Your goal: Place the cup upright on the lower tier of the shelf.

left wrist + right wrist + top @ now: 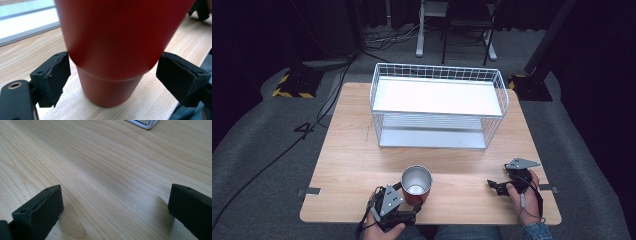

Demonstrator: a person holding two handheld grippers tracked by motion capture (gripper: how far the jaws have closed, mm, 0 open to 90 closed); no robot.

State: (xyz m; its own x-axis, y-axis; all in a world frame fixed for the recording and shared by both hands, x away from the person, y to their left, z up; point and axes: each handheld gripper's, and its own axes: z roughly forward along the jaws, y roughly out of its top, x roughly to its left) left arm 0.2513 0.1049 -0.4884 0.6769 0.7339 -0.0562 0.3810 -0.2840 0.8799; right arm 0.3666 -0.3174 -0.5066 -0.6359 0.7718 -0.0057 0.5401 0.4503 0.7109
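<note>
Step in hand: I have the left gripper (408,200) at the red tumbler (416,187), its jaws spread on either side of the wall, near the table's (352,165) front edge. I judge this the approach to a grasp.
Grip state: the pads (56,75) flank the tumbler; I cannot tell whether they touch.
Right gripper (496,186): jaws apart over bare wood, holding nothing.
Next move: I close squarely on the narrower base, keeping the tumbler upright.
High view adds: steel interior, white wire rack (438,105) behind.
Left gripper view adds: the step in the tumbler's wall.
</note>
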